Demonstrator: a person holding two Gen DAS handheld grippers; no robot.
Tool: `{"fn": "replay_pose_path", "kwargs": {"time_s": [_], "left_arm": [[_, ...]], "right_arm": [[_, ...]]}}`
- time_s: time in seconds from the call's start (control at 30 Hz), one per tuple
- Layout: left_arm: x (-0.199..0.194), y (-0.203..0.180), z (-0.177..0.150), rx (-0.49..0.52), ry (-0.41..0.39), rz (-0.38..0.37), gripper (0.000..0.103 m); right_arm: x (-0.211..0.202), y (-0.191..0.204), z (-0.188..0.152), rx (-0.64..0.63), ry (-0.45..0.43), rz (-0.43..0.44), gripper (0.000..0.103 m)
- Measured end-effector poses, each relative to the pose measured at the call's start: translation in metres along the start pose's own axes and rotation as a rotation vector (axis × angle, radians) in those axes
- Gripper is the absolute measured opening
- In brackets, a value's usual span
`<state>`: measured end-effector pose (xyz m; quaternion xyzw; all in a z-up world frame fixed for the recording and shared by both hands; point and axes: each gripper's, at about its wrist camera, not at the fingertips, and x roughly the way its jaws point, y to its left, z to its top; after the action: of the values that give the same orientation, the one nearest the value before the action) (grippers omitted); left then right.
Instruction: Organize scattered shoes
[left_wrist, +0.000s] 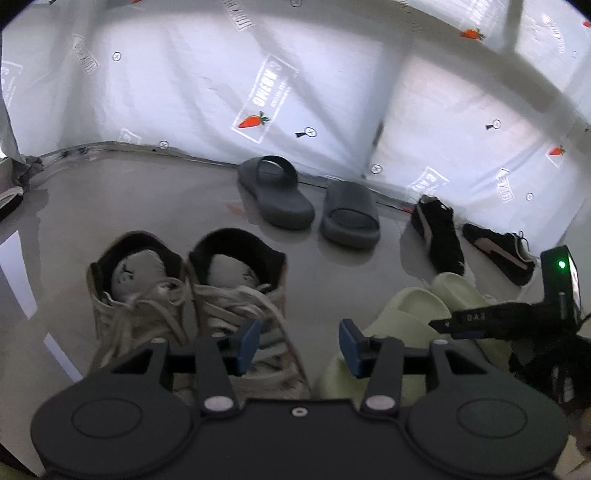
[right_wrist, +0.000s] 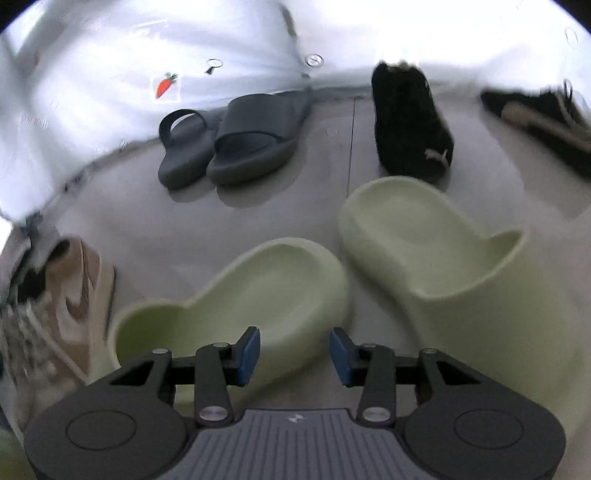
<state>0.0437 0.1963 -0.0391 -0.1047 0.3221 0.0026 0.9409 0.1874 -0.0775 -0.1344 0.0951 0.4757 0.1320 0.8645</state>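
Shoes scattered across a grey floor (left_wrist: 155, 192), lying in pairs before a white printed sheet (left_wrist: 177, 92).

Stretching widest in the right wrist view: two pale green slides (right_wrist: 280, 288), heels toward the far wall, long axes fanning apart from nearly touching heels. Standing side by side under the left claw (left_wrist: 297, 345): tan high-top sneakers (left_wrist: 192, 291), collars away from the camera, axes running parallel. Resting near the sheet: dark grey slides (left_wrist: 306, 206), just beside each other, pointing opposite ways. Lying rightward: black sneakers (left_wrist: 439, 232), well apart, axes splayed. Hovering with pads apart, gripping nothing: left claw over the laces, right claw (right_wrist: 293, 356) above the nearer green slide.
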Motion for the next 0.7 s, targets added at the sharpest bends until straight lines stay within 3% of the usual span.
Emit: {"fn": "replay_pose_path", "kwargs": {"time_s": [0.17,0.3,0.37,0.57,0.7], "left_arm": [[0.004,0.016,0.006,-0.003,-0.002,0.015,0.048],[0.009,0.023,0.011,-0.012,-0.002,0.012,0.048],[0.012,0.024,0.011,-0.006,0.003,0.006,0.048],[0.014,0.025,0.01,-0.002,0.007,0.001,0.048],[0.016,0.024,0.01,-0.019,0.006,-0.005,0.048]], "right_arm": [[0.026,0.023,0.015,-0.017,-0.011,0.019,0.051],[0.042,0.058,0.023,-0.229,-0.011,0.098,0.051],[0.045,0.068,0.024,-0.275,0.002,0.133,0.051],[0.058,0.102,0.014,-0.277,0.043,0.264,0.051],[0.049,0.122,-0.003,-0.257,-0.002,0.213,0.052]]}}
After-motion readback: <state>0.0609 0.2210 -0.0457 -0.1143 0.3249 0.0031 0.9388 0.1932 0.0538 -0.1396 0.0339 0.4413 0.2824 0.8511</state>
